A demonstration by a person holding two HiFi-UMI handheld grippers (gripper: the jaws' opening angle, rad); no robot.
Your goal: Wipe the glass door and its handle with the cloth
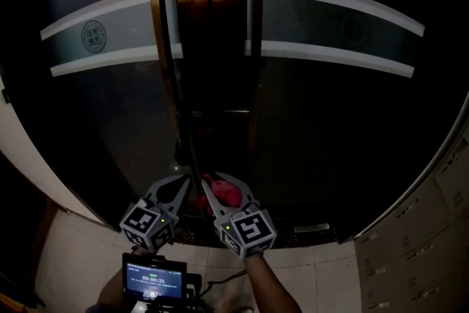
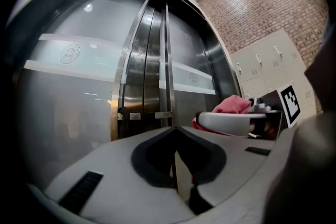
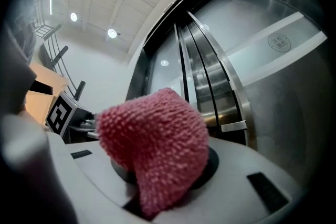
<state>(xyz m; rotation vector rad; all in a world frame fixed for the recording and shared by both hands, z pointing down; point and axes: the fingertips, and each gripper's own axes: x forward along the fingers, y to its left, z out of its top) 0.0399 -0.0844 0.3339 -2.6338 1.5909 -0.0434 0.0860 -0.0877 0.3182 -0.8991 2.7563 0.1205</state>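
A dark glass door with pale frosted bands fills the head view, and long vertical metal handles run down its middle. My right gripper is shut on a pink cloth that bulges out between its jaws, close to the door's lower middle. In the right gripper view the cloth hides the jaw tips. My left gripper sits just left of it, shut and empty. The left gripper view shows the handles ahead and the pink cloth to the right.
Pale lockers stand at the lower right, against a brick wall in the left gripper view. A small screen device sits below the grippers. A light tiled floor lies at the door's foot.
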